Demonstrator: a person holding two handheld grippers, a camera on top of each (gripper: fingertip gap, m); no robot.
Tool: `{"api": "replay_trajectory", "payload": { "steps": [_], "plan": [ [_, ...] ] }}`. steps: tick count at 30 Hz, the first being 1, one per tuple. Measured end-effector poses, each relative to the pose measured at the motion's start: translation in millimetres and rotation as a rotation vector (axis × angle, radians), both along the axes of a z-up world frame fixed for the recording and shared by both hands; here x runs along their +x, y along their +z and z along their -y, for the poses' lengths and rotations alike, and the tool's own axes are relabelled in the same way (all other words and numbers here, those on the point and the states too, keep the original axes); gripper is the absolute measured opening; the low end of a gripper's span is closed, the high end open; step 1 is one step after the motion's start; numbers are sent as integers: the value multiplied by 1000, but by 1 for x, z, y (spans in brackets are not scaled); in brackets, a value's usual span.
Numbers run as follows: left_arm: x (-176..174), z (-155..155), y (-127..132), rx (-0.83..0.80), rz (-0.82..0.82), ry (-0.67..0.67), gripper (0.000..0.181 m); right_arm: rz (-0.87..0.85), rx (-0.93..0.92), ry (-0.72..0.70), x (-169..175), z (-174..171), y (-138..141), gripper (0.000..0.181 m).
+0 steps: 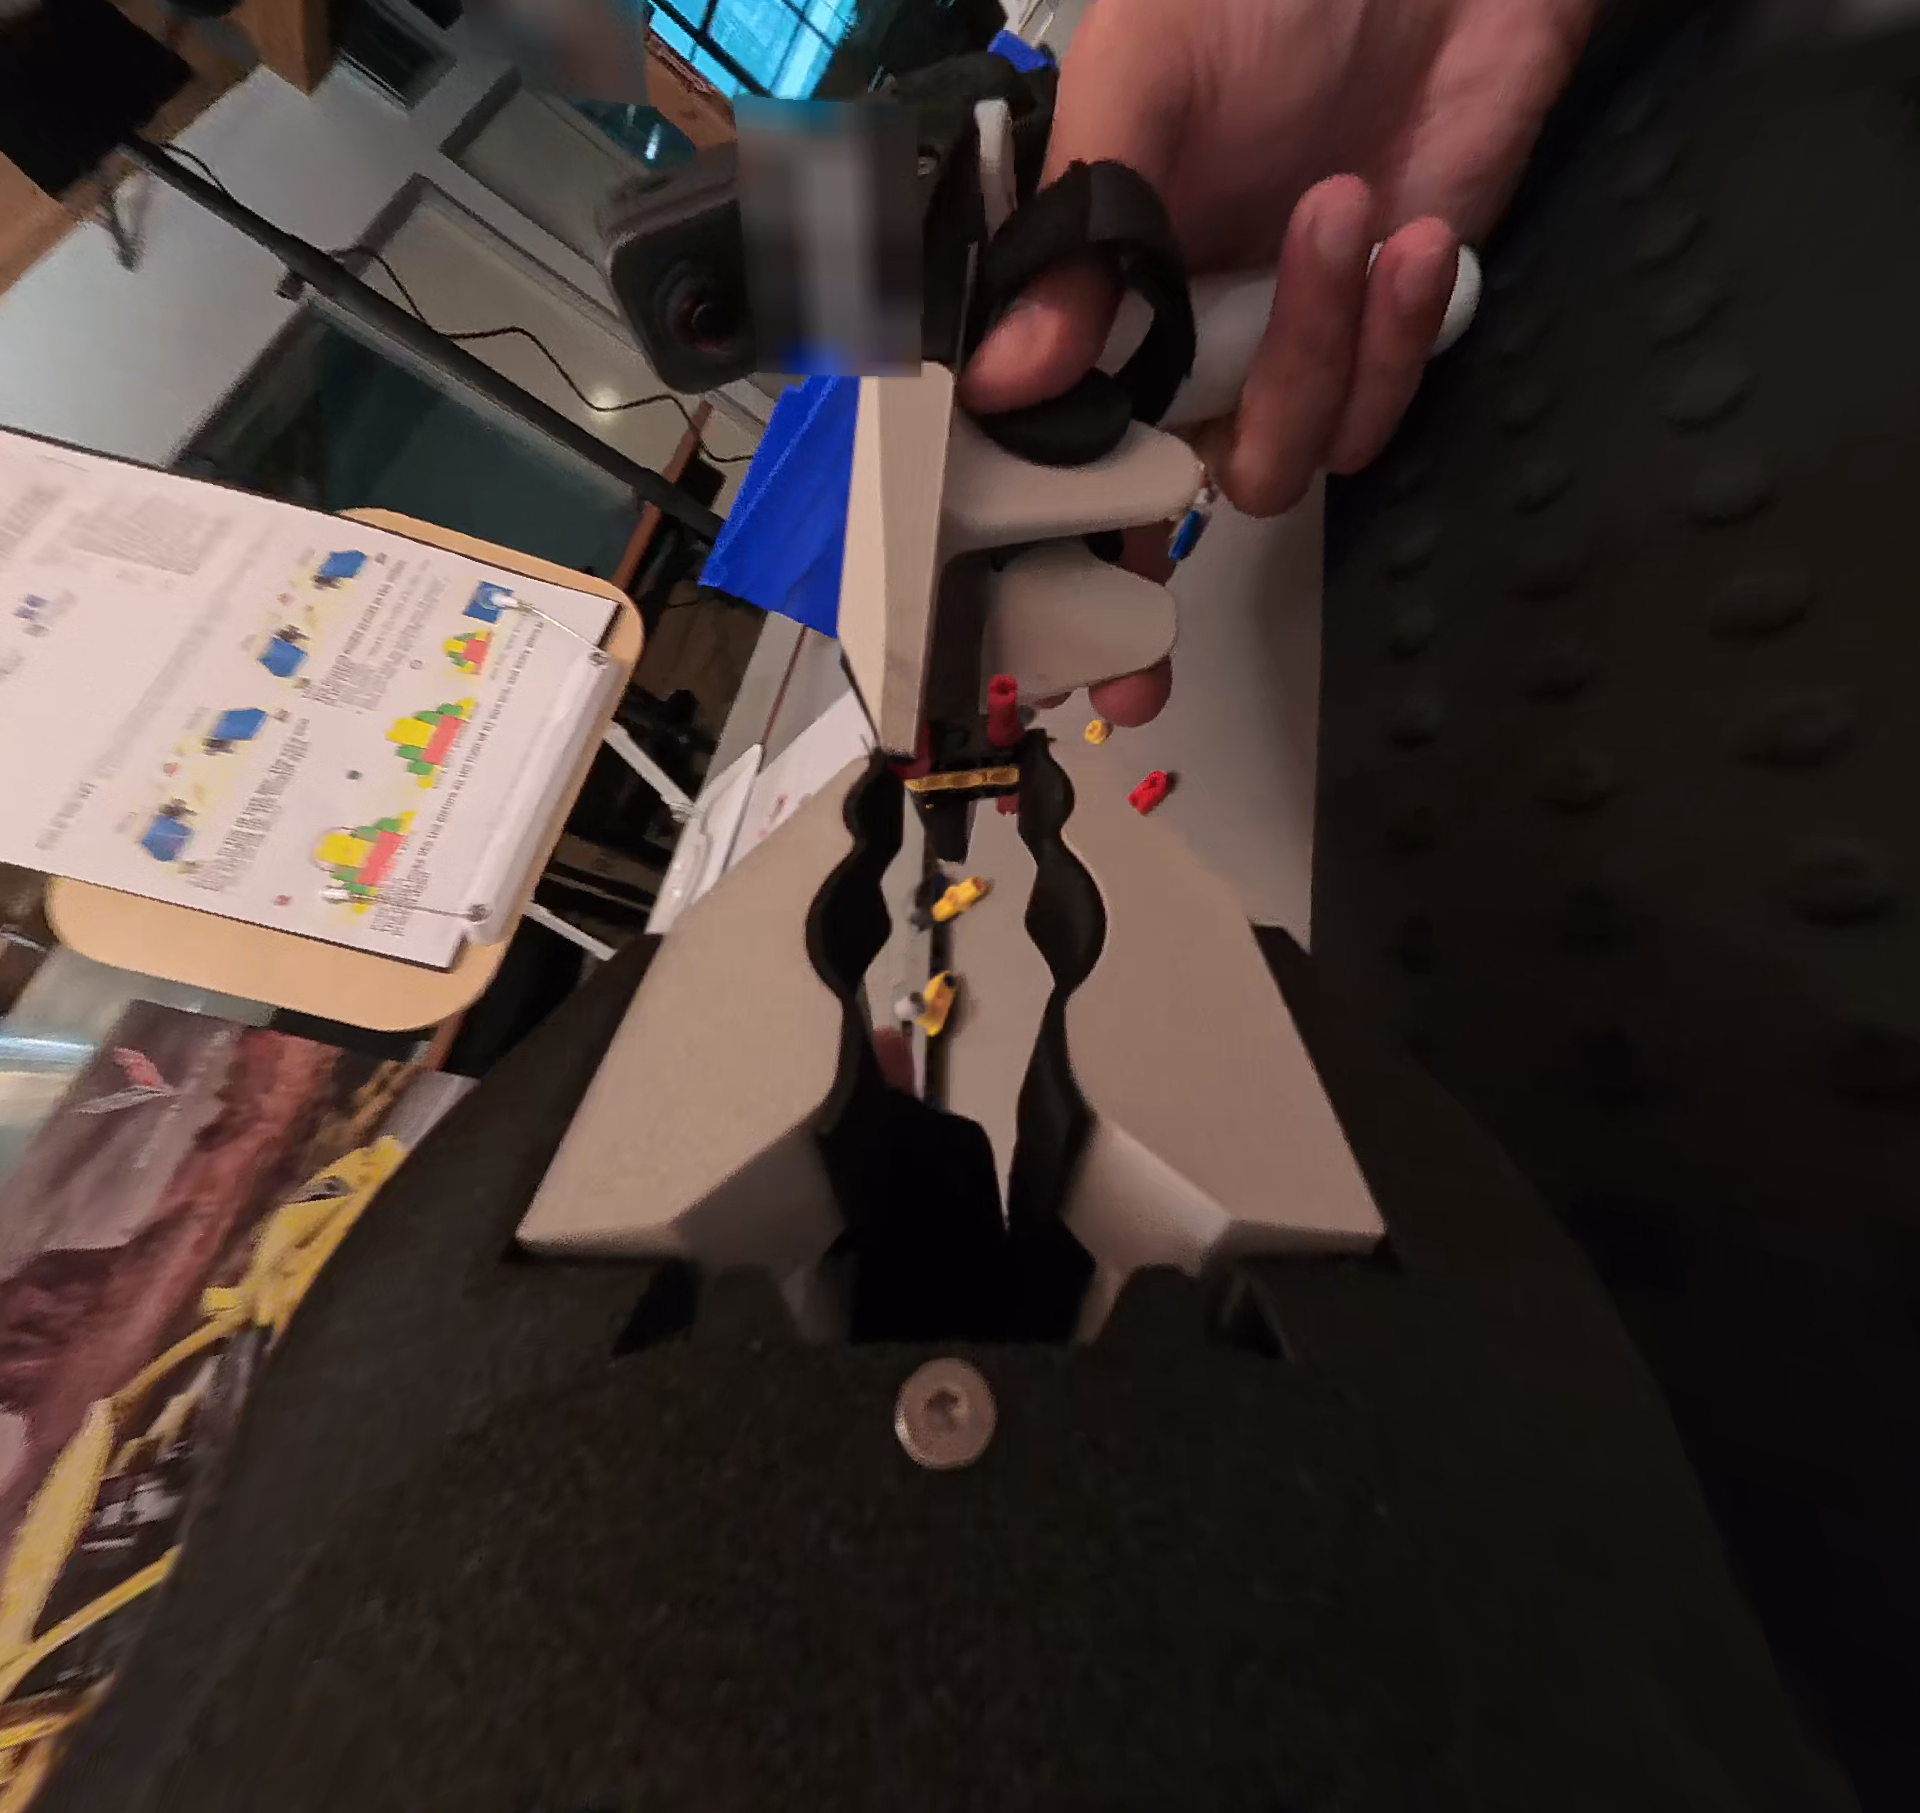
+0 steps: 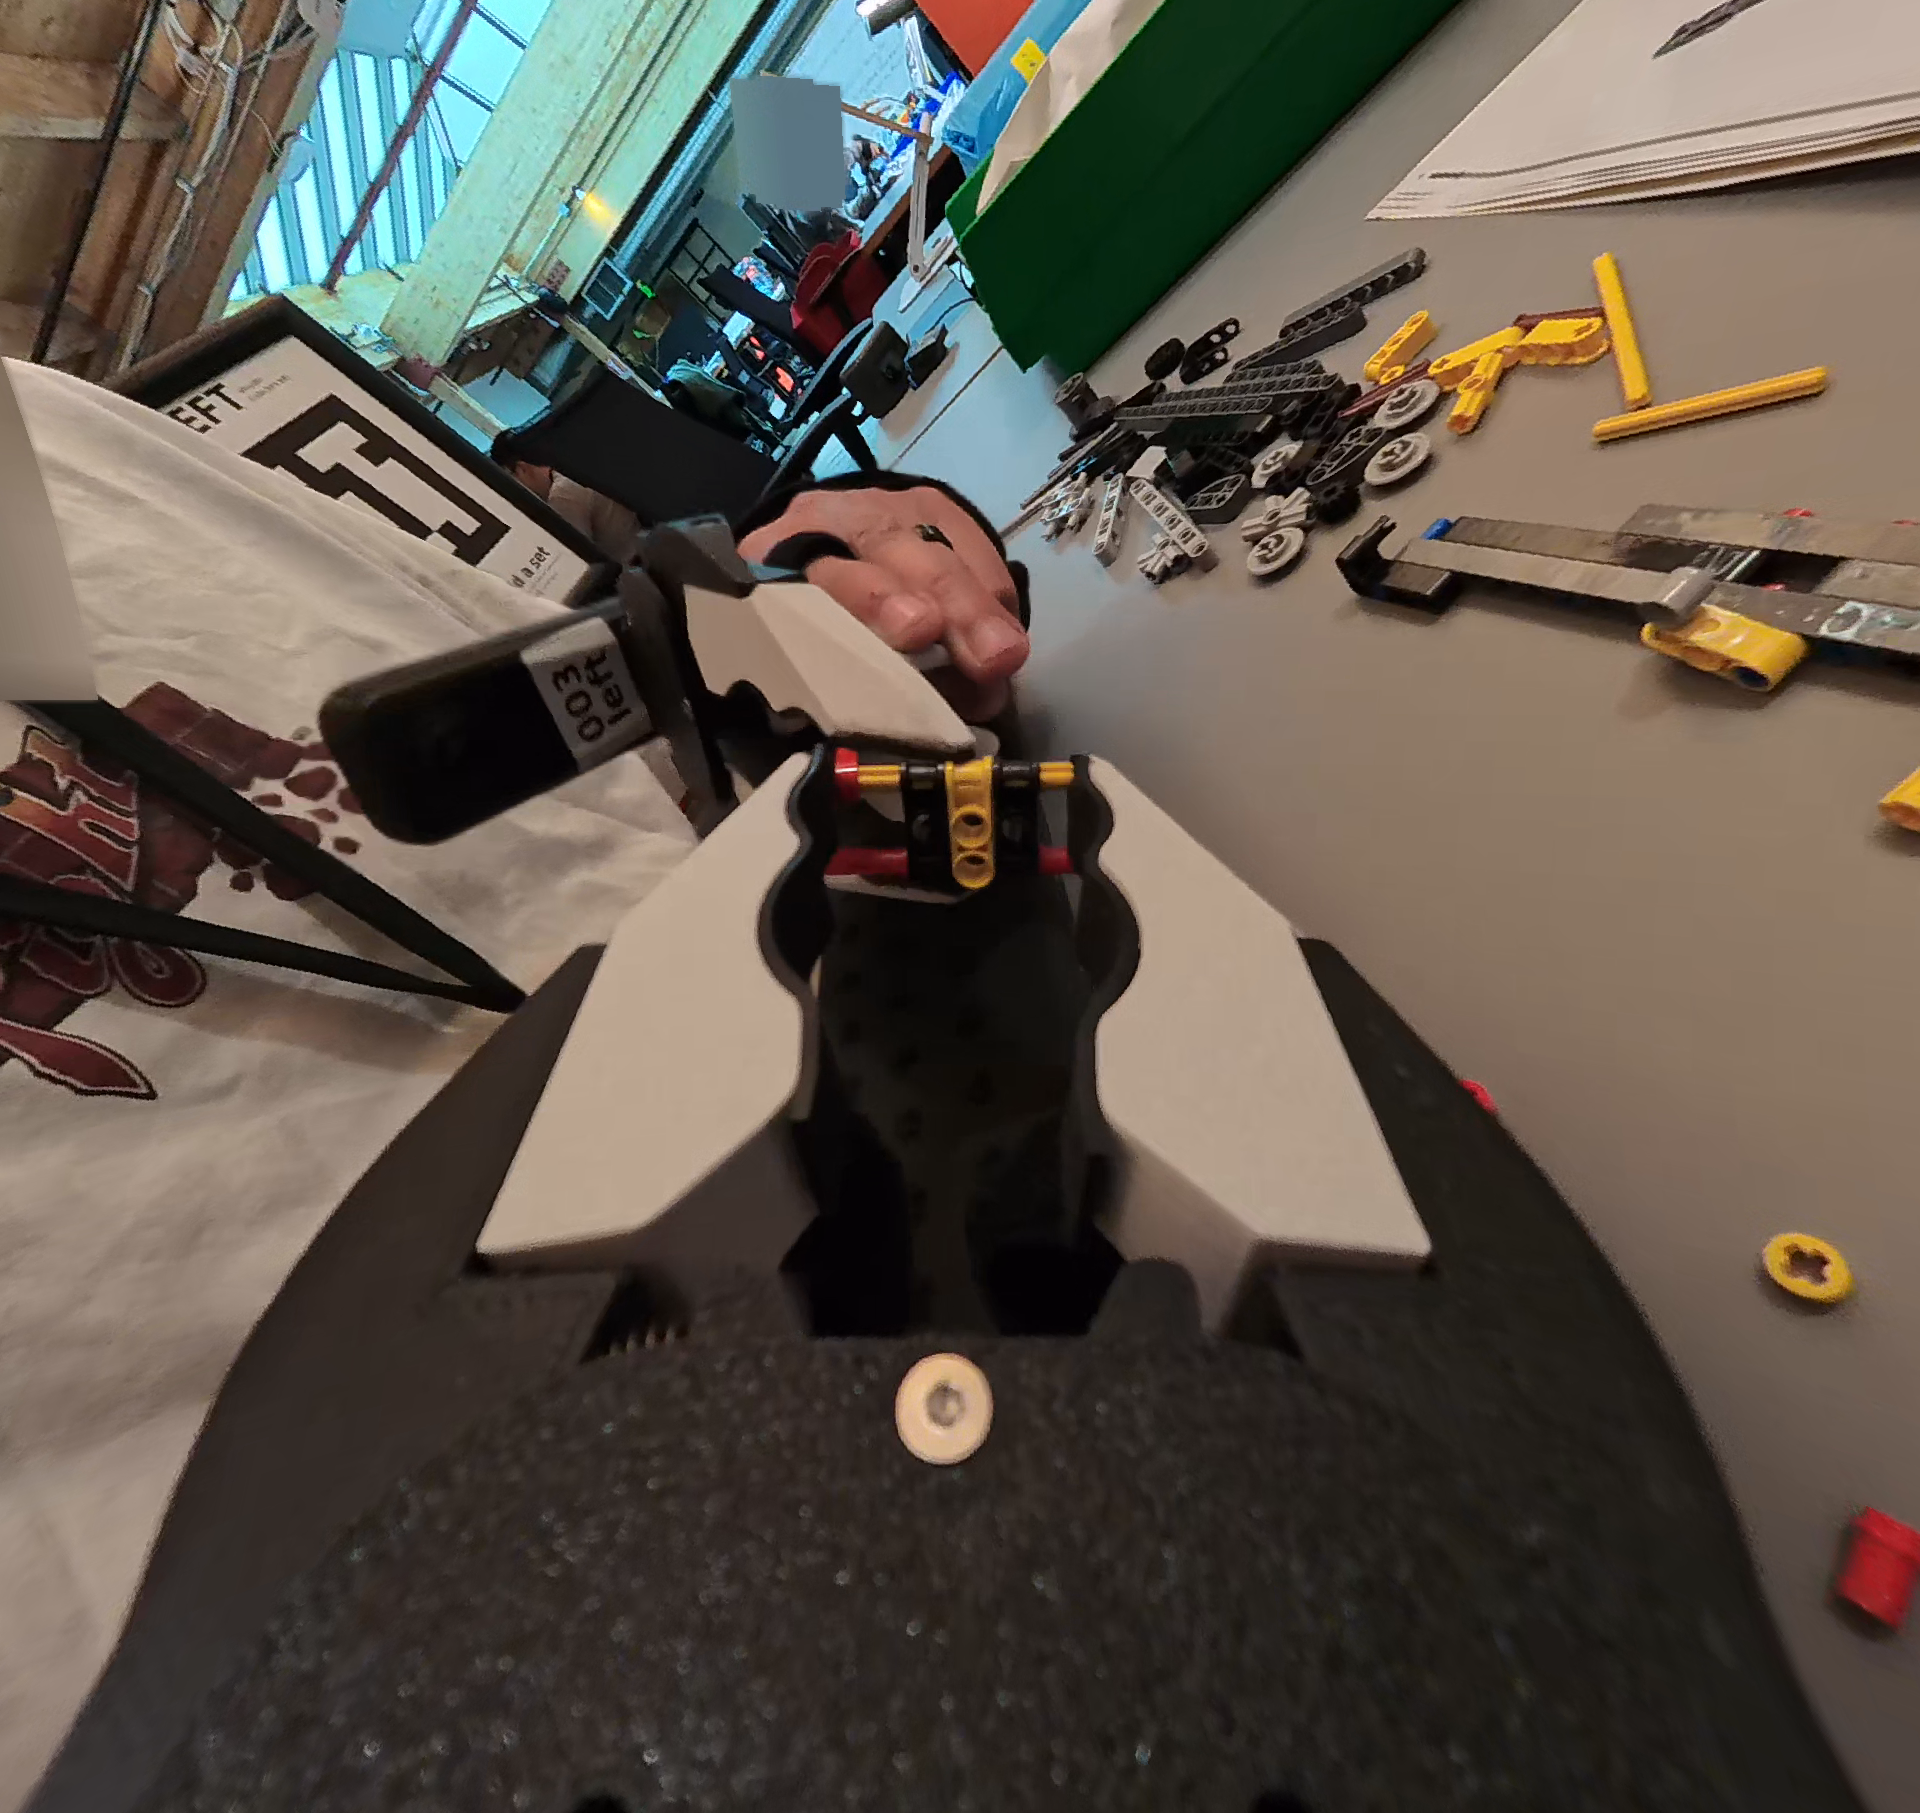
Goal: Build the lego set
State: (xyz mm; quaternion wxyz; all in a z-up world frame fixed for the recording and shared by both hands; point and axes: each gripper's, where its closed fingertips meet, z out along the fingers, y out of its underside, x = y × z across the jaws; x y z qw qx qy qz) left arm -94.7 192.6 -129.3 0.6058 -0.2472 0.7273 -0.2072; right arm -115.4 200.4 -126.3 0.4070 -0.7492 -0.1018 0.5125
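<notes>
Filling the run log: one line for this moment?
left gripper: at sub-assembly | right gripper: shut on sub-assembly | loose parts: on table

A: Where do the views look from?
B: Each rides its gripper, facing 12 o'clock along the fingers, close up, tilted.
A: Shared ground?
B: The small lego assembly (image 2: 958,821), seen from opposite sides.

Grey table (image 2: 1455,880) bears loose lego parts (image 2: 1278,423).
</notes>
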Motion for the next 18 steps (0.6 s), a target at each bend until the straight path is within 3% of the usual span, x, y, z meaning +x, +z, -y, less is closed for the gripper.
{"api": "replay_trajectory", "payload": {
  "steps": [8, 11, 14, 18],
  "plan": [
    [2, 3, 8, 13, 51, 1, 21, -48, 14, 2, 0, 3, 7, 42],
    [0, 7, 21, -247, 55, -101, 23, -253, -48, 91, -2, 6, 24, 43],
    [-3, 10, 32, -540, 4, -179, 55, -426, -144, 210, -6, 8, 35, 43],
    [-13, 18, 30, -733, -108, -303, 23, -437, -196, 360, -13, 17, 35, 43]
  ]
}}
